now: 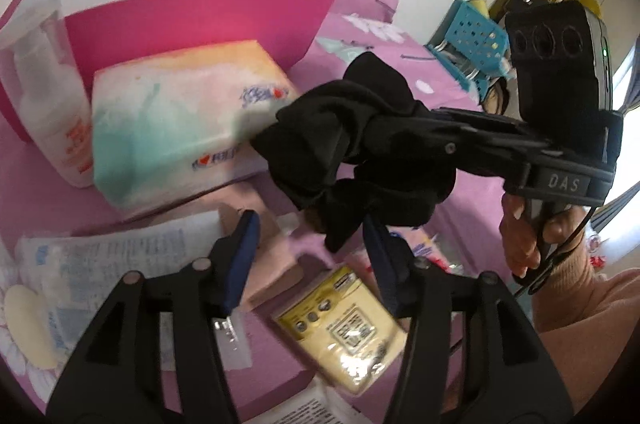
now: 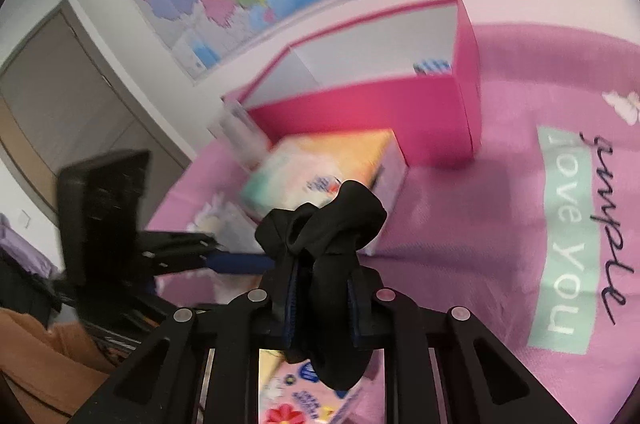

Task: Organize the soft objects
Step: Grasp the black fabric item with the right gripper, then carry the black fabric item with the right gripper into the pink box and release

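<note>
Right tool clamping black scrunchie, pink box beyond

A black scrunchie sits before a hot-pink box with white inside walls. At nine o'clock lies a tissue pack (pastel yellow fading to mint). The cloth is pink with mint lettering.
</note>
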Available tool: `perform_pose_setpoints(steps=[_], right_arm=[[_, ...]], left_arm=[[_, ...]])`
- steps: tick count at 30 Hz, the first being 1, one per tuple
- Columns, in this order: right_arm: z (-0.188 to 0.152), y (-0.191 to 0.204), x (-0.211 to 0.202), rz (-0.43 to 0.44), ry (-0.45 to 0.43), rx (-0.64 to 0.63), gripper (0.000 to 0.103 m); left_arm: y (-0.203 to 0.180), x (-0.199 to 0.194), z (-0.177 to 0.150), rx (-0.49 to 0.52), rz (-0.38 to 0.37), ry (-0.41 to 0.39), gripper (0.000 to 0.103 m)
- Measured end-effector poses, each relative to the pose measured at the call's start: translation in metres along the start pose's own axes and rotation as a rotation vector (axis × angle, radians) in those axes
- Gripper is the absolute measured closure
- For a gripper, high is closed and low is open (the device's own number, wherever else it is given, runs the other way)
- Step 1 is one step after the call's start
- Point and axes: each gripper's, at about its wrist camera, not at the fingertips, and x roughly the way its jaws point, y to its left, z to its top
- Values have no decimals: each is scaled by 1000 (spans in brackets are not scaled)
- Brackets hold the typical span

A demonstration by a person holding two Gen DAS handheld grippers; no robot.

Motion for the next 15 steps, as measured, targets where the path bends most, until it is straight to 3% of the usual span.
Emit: perform_pose_setpoints(steps=[7,15], right_arm=[[15,15,-20,61,-58,-25,85],[51,32,-33,70,-132,-94,85]], left_arm=[[-10,-18,14,37,-53,-51,47],[-17,-49,49,86,25,-170,51]])
